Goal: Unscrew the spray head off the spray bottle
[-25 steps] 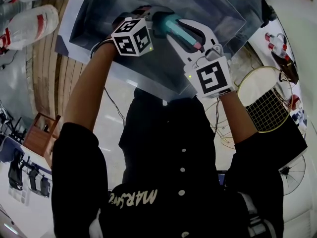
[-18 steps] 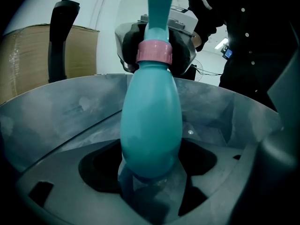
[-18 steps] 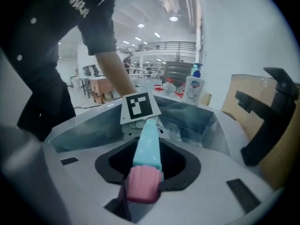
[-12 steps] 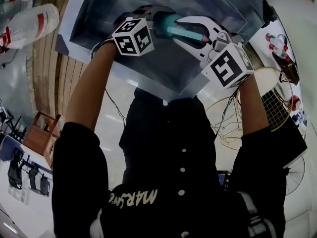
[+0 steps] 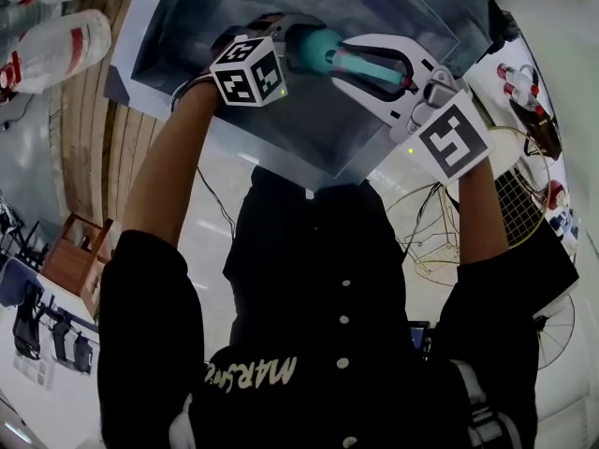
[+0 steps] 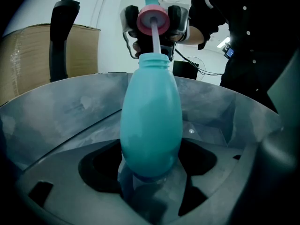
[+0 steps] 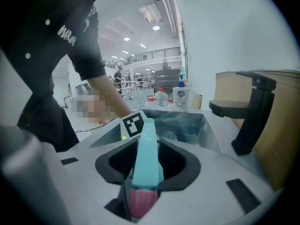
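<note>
Over the grey metal basin (image 5: 187, 26), the left gripper (image 6: 149, 184) is clamping the teal spray bottle (image 6: 151, 121) by its base, neck pointing straight out ahead of the jaws. Just beyond that neck, the right gripper (image 7: 140, 196) is gripping the teal spray head (image 7: 144, 163), its pink collar (image 6: 152, 20) sitting clear of the bottle mouth while the thin dip tube (image 6: 153, 39) is running down into it.

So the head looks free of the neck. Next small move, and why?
Probably draw the right claw straight back. The spray head it grips sits off the bottle, but the dip tube runs down into the neck. The left claw clamps the bottle.
</note>
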`<state>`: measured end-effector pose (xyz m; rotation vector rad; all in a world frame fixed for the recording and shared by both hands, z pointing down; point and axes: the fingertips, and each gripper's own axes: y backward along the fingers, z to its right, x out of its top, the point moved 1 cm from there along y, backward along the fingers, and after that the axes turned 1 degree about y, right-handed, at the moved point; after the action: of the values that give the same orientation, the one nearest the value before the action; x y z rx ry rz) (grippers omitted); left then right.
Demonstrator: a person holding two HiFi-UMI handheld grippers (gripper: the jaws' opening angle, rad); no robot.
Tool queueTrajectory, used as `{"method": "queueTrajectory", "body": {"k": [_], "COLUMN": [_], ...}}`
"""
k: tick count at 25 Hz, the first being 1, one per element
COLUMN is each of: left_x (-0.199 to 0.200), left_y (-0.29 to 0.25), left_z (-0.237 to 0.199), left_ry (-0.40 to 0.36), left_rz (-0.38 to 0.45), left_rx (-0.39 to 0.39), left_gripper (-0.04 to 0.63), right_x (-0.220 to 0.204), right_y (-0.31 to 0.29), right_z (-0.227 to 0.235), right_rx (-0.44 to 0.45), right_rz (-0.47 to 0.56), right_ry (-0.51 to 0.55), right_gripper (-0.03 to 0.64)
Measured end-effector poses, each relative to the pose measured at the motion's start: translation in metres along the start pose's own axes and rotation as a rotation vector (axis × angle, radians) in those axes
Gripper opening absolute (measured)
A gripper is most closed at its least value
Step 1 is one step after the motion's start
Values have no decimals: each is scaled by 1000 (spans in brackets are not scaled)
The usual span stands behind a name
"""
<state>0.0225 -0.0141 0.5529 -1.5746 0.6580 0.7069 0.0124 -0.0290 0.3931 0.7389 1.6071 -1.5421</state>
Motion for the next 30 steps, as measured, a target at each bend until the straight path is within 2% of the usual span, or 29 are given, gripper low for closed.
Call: {"method": "queueTrajectory", "body": {"k": [3, 10, 16, 25, 30], "left_x": [0, -1, -3, -2, 4], "left_y": [0, 0, 0, 0, 4], "left_z": [0, 2, 4, 5, 6], "left_ry": [-2, 3, 8, 21, 40], "left_rz": [-16, -51, -78, -90, -68], "left_rx": [-2, -6, -9, 6, 7], "left_gripper": [393, 393, 393, 393, 393], "right_x": [8, 38, 59, 63, 60], "right_y": [15, 50, 84, 105, 105], "right_z": [0, 5, 5, 3, 2], "right_rx": [-3, -121, -170, -217, -235], "right_rz": [42, 179, 251, 287, 289], "right_ry": [-32, -142, -202, -226, -236], "right_gripper": [158, 158, 158, 156, 156]}}
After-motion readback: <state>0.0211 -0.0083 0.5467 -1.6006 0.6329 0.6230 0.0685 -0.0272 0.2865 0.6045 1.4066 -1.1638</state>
